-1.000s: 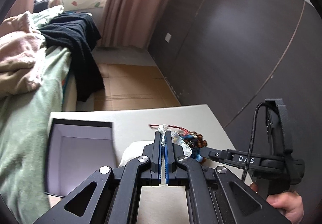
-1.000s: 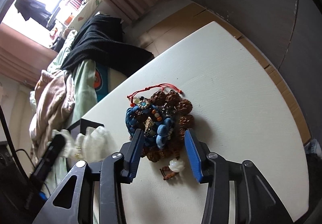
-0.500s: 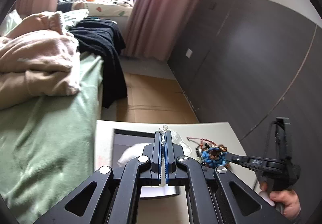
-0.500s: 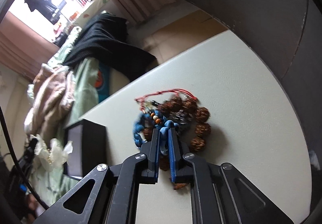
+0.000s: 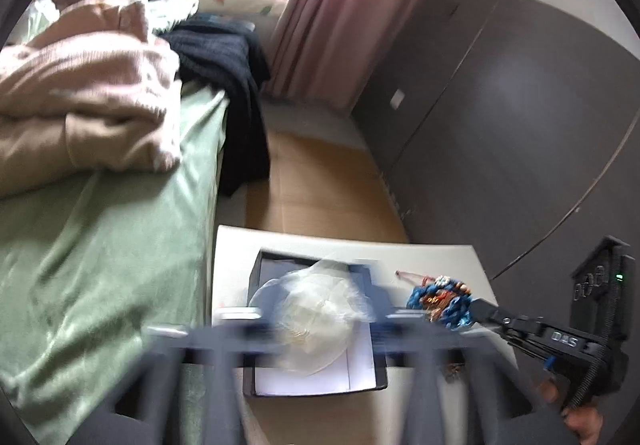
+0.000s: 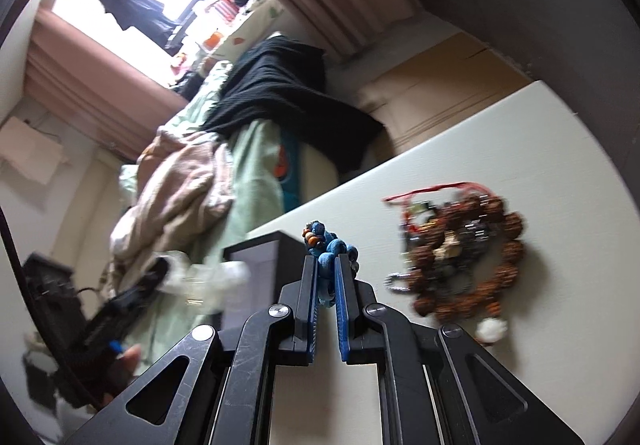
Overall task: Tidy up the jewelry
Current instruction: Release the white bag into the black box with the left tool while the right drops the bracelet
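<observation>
Two grippers work above the white table [image 6: 520, 149]. Your right gripper [image 6: 328, 273] has its jaws clenched on a blue bead bracelet [image 6: 326, 245], whose beads bunch up above the blue pads [image 6: 342, 309]; seen from the left wrist, the same bracelet [image 5: 440, 301] hangs at the tip of that gripper [image 5: 476, 311] over the table's right part. Your left gripper [image 5: 320, 325] is blurred, and its jaws are opening, spread to either side of a clear plastic bag [image 5: 316, 309] that holds something pale. No pad presses the bag. It lies over the open black box [image 5: 256, 281], which stands near the table's left edge, next to the bed [image 5: 100, 245]. A white lining [image 5: 304, 377] shows on the box floor below the bag. From the right wrist, the box [image 6: 260, 253] stands to the left of the held bracelet. The remaining jewelry, a heap of brown bead bracelets [image 6: 468, 257] with a red cord [image 6: 432, 191] and a white bead [image 6: 490, 329], lies on the table to the right of your right gripper, apart from its fingers. Your hand [image 5: 580, 421] shows at the right gripper's grip, bottom right in the left wrist view.
</observation>
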Available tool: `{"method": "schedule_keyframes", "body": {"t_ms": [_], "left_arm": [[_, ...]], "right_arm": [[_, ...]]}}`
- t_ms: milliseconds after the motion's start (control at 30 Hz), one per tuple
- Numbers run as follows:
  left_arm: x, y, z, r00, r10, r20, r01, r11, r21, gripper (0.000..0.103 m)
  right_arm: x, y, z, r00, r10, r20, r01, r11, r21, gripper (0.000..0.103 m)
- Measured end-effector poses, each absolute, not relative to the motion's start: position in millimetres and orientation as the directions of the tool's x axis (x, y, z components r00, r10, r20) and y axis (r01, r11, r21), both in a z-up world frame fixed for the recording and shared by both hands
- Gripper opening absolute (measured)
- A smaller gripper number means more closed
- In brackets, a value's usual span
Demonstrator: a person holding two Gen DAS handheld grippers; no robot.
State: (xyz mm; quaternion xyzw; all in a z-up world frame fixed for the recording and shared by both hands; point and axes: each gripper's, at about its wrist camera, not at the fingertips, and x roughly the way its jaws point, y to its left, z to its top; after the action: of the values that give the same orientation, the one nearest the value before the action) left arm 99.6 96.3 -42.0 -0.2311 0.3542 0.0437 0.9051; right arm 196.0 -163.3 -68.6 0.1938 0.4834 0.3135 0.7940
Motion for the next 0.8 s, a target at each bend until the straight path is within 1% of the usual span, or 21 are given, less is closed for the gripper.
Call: {"method": "schedule_keyframes", "body": {"t_ms": [33,200,433,500,567,600,633,667,700,800], "left_arm": [[97,98,-42,0.762,-0.088,-0.642,-0.24,0.882,-0.405,0.091],[83,112,-30,0.801,-0.042,-0.597,-0.268,0.867,-0.419,0.091],[78,132,-29,0.802,-0.013,-0.597,-0.313,0.842,-0.439,0.091],[77,135,-29,0.804,-0.009,-0.594,-0.318,0.839,-0.443,0.091],[76,138,-30,0.805,-0.01,-0.593,-0.323,0.831,-0.453,0.091],[75,138,-30,0.805,-0.01,-0.594,-0.324,0.831,-0.453,0.091],[75,138,-30,0.804,-0.008,-0.595,-0.325,0.831,-0.452,0.091],[75,138,-30,0.804,-0.008,-0.595,-0.325,0.831,-0.451,0.091],[75,137,-30,0.805,-0.009,-0.594,-0.323,0.832,-0.451,0.091],[75,136,-28,0.808,-0.01,-0.589,-0.318,0.835,-0.449,0.091]], "right_arm": [[195,-160,-68,0.331,0.695,-0.639,-0.316,0.719,0.619,0.01],[189,-142,-64,0.293,0.755,-0.587,-0.357,0.656,0.665,0.01],[181,-114,-64,0.226,0.816,-0.532,-0.396,0.576,0.716,0.01],[179,-100,-66,0.186,0.845,-0.501,-0.407,0.53,0.744,0.01],[178,-85,-70,0.152,0.849,-0.507,-0.427,0.519,0.74,0.011],[177,-74,-74,0.125,0.832,-0.541,-0.434,0.536,0.724,0.019],[178,-69,-78,0.104,0.818,-0.566,-0.429,0.55,0.716,0.041],[177,-67,-81,0.095,0.809,-0.581,-0.421,0.561,0.713,0.05],[176,-69,-82,0.115,0.803,-0.585,-0.414,0.574,0.706,0.055],[177,-80,-74,0.151,0.795,-0.588,-0.42,0.59,0.69,0.056]]}}
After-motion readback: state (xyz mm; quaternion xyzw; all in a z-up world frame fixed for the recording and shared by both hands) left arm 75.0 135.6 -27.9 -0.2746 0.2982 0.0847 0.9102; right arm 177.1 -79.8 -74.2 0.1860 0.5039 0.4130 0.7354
